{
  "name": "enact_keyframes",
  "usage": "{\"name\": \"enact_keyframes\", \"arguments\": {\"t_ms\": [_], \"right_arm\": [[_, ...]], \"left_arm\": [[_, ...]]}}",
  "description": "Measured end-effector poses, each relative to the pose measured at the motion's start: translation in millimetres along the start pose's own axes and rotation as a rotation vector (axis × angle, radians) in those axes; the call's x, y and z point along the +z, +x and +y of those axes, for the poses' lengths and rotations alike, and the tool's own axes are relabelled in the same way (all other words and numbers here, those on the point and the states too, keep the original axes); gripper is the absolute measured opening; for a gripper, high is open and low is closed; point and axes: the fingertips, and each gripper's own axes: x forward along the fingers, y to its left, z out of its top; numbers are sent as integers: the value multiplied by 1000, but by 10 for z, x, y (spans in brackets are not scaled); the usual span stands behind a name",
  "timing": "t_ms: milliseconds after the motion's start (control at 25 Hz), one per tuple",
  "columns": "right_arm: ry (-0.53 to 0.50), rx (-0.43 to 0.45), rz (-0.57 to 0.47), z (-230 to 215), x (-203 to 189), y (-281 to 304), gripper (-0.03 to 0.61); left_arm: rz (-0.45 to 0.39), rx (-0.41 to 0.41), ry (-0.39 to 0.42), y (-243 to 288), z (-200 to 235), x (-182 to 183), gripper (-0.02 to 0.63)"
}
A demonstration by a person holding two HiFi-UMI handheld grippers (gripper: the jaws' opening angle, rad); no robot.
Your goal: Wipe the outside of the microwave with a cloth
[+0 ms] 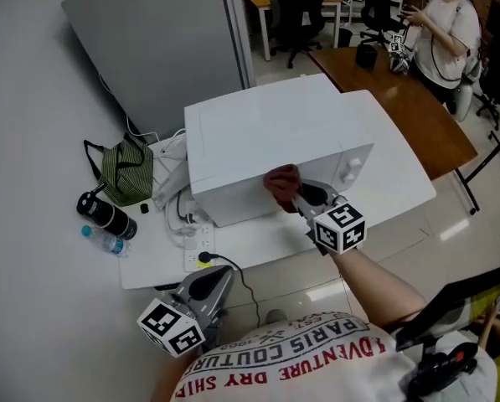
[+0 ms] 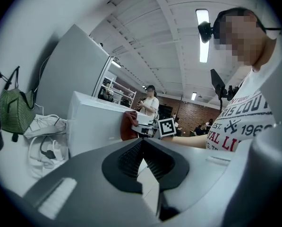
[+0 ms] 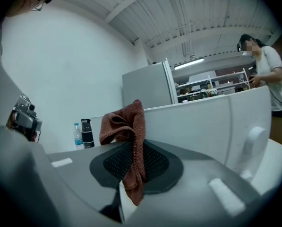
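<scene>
**A:** While the right tool (image 1: 295, 196) sits at centre frame, look at its jaws. They are pinched tight on the rust-red cloth (image 1: 281, 180), with a fold standing above the pads and a tail hanging below.

**B:** And that cloth looks to be pressed against the front face of the microwave (image 1: 266, 128), just left of the two knobs (image 1: 350, 170). The white box stands on the pale surface (image 1: 258, 245), right in the middle of the head view.

**A:** Which step do you make this?

**B:** I'd call it the wipe itself, working the front panel. The cloth is nowhere near the top or the sides, so I judge plenty of the outside is left to do.

**A:** And the left tool (image 1: 219, 276)?

**B:** It's down at the bottom left of the frame, off the surface's near edge and well apart from the microwave. Its own view shows the jaws closed together with nothing between them. It's idle, I'd say.

**A:** So what does the next move ask for?

**B:** A sideways sweep along the front with steady pressure and the cloth bunched flat to the panel. The grip has to stay firm, because only a narrow fold sits between those pads. Going right, it must ease round the knobs rather than catch them.

**A:** Any clutter in the way?

**B:** The green striped bag (image 1: 128, 172) and the black bottle (image 1: 107, 214) sit at the left of the frame, well clear of the front.
</scene>
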Motion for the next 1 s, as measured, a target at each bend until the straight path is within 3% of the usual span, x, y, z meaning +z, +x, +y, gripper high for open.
{"name": "enact_keyframes", "arguments": {"t_ms": [320, 560, 720, 1000], "right_arm": [[41, -178, -18, -776, 10, -481, 47], [54, -240, -18, -1073, -26, -647, 49], [38, -232, -30, -1045, -13, -678, 48], [27, -101, -86, -413, -101, -722, 46]], "left_arm": [[30, -93, 23, 366, -175, 34, 5], [50, -103, 19, 439, -173, -4, 6], [54, -109, 17, 453, -187, -27, 6], [47, -78, -6, 335, -101, -76, 5]]}}
